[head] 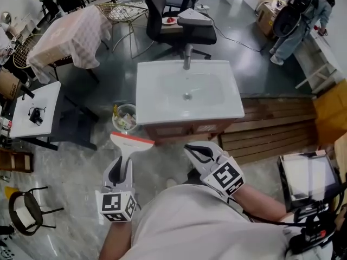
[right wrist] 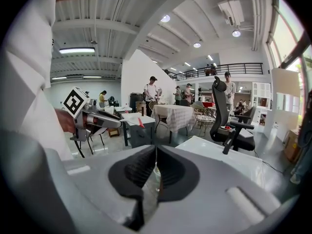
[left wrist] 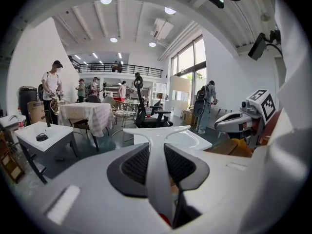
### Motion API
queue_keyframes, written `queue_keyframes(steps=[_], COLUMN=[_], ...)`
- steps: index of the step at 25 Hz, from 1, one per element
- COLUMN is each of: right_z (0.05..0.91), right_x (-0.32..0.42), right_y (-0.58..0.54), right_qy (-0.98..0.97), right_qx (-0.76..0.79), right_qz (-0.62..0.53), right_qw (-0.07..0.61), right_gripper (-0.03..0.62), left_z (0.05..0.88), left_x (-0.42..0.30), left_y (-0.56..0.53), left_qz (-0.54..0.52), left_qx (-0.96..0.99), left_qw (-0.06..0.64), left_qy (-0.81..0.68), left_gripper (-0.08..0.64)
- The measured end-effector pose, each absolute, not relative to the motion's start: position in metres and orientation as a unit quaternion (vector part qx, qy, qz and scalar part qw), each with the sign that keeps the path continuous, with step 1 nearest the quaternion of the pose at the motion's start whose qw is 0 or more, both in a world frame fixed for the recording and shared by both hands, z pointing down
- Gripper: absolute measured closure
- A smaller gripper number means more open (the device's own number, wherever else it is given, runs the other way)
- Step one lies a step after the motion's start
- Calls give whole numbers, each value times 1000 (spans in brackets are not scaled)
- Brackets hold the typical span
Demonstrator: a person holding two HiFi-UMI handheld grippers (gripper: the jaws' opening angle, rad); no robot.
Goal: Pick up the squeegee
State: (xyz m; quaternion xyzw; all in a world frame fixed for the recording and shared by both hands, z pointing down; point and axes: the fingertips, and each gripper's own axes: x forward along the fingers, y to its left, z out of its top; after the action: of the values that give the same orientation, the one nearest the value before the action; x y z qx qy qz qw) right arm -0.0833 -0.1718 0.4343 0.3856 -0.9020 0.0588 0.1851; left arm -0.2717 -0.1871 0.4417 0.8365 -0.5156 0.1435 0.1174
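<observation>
Squeegee (head: 132, 143) clamped in left gripper (head: 121, 164), right gripper (head: 198, 151) closed

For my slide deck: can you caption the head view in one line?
Left gripper holds the squeegee by its white handle before the white sink; right gripper shut, empty.

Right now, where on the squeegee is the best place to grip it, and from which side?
The narrow handle of the squeegee, from its tail end, along its length. It fits between the jaws, while the wide blade head runs crosswise and would likely twist. The left gripper is shut on it just so, blade ahead.
</observation>
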Motion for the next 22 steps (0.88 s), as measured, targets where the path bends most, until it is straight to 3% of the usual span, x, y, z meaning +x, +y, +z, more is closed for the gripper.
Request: queue_keyframes(steps=[22], right_z=[436], right_x=[-79], right_y=[-176], right_qy=[-900], right_qx=[387], right_qz=[55], right_qw=[192], right_gripper=[588], left_z=[446], left_x=[-264], left_y=[-194], left_qz=[146], left_qx=[841], left_qw=[118], left_qy=[-508], left_gripper=[458])
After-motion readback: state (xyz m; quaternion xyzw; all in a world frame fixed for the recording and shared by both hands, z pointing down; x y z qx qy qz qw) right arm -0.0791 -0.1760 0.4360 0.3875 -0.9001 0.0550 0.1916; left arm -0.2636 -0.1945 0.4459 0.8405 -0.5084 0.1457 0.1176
